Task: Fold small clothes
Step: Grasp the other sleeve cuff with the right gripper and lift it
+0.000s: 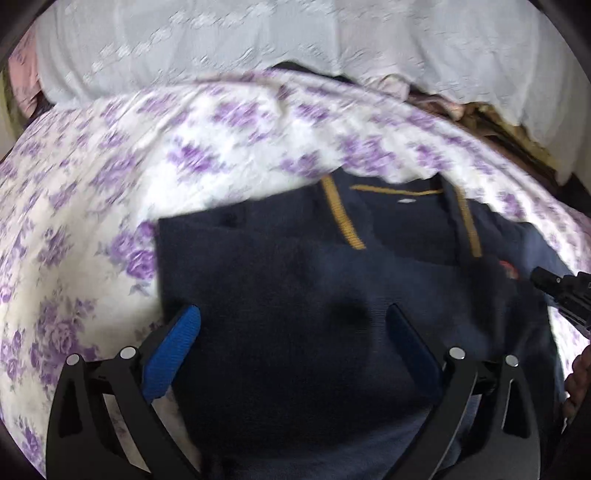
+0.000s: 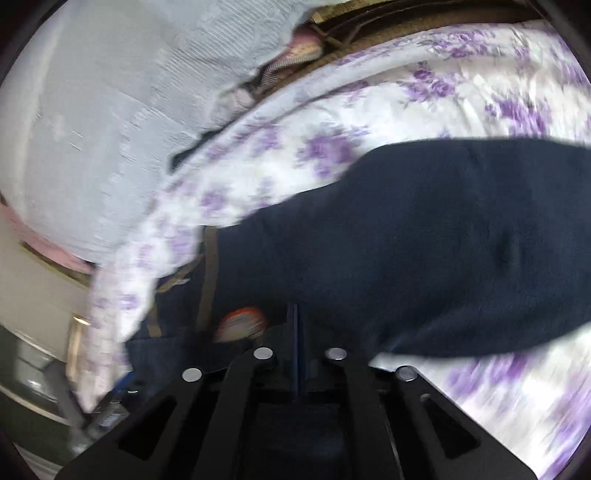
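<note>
Covering almost all of my work surface is a white bedspread (image 1: 229,155) printed with purple flowers, rumpled into soft ridges, and on it lies the navy polo shirt (image 1: 295,280), collar away from me, mustard stripes edging the collar and placket. My left gripper (image 1: 291,325) hangs over the shirt's lower body with its blue pads spread wide, one near the shirt's left edge, the other over the cloth; whether they touch it I cannot tell. My right gripper (image 2: 299,332) has its pads pressed together on a fold of the navy fabric, which rises and drapes across the right wrist view, just beside an orange-and-white badge (image 2: 242,323) on the chest. Beyond the bedspread's far edge a pale grey textured cloth (image 1: 295,40) hangs like a curtain or cover, with pink fabric (image 1: 22,74) at the far left and brownish woven material (image 2: 369,33) showing at the bed's edge. Both views are motion-blurred.
</note>
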The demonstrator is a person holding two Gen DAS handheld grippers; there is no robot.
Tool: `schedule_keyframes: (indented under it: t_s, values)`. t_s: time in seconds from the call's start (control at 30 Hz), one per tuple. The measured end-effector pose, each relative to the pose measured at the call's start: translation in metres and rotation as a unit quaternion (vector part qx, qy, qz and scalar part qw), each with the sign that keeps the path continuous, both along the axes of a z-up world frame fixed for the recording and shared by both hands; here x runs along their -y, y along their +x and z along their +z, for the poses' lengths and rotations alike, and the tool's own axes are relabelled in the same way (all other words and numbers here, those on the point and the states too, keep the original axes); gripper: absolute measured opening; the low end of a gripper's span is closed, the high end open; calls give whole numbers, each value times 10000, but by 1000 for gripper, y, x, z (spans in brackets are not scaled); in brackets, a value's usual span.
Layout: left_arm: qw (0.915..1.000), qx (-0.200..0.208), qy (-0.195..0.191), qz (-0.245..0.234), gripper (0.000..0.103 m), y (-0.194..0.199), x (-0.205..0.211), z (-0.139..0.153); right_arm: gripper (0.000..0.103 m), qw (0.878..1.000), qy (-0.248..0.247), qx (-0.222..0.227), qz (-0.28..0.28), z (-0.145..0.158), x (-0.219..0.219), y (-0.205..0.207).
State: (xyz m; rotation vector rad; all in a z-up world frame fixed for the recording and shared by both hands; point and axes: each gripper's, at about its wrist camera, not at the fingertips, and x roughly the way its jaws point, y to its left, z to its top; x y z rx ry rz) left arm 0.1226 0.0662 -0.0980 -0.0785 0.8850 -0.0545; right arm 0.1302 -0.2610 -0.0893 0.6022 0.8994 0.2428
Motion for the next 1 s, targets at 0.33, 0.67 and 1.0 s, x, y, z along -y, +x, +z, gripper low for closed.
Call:
schedule_keyframes:
  t_s: [0.33,0.67,1.0]
  values:
    - [9980,-333,542,14,99,0,3,-8,90,9826,-415,298,1787,-6,-75,-22]
    - [9942,-263,979,-358,99,-2,32,-17,100,9765,1850,278,1068,-4,-39,-21]
    - [9984,280,435,-231,99,-25,25,13,99,9797,1537,-291,1257,-13,-1,-39]
